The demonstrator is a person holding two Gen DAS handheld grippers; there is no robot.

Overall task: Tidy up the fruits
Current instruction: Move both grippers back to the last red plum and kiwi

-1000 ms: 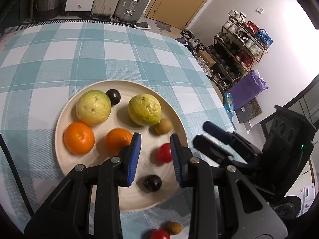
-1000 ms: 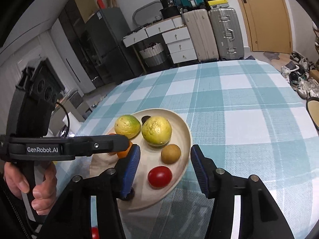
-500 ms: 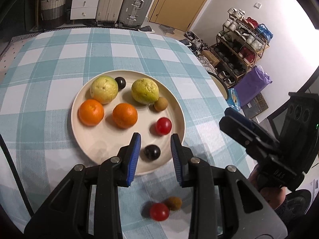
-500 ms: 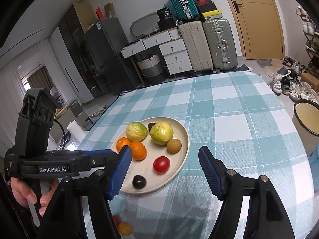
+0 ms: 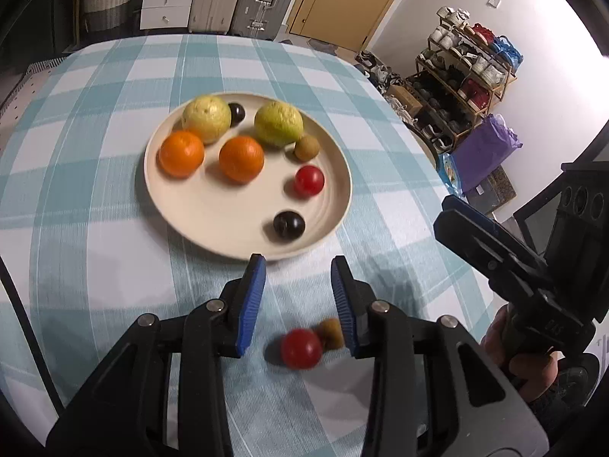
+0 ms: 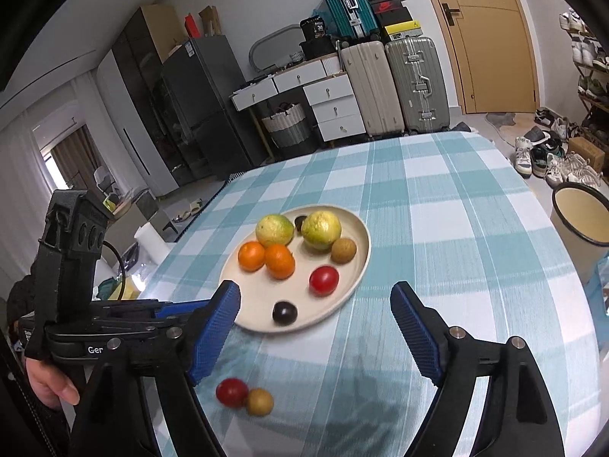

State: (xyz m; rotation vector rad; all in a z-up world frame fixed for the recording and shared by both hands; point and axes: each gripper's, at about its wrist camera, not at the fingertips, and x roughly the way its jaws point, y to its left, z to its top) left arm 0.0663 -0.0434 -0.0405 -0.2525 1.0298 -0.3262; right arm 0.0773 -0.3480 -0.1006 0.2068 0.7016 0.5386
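Observation:
A cream plate (image 5: pixel 213 224) (image 6: pixel 354 274) on the checked tablecloth holds two green guavas, two oranges, a brown kiwi-like fruit, a red tomato (image 5: pixel 309 180) and two dark plums. A loose red tomato (image 5: pixel 300 348) (image 6: pixel 231 392) and a small brown fruit (image 5: pixel 330 333) (image 6: pixel 260 401) lie touching on the cloth in front of the plate. My left gripper (image 5: pixel 298 285) is open and empty, just above the two loose fruits. My right gripper (image 6: pixel 316 304) is wide open and empty, above the plate's near edge.
The round table's edge runs close on the right, with a cream bin (image 6: pixel 580 213) and shoe rack (image 5: pixel 468 72) beyond it. Suitcases (image 6: pixel 396 83) and drawers stand behind the table.
Both grippers have drawn back from the plate toward me. The plate now sits farther off and the two loose fruits show between the left fingers. Both remain open.

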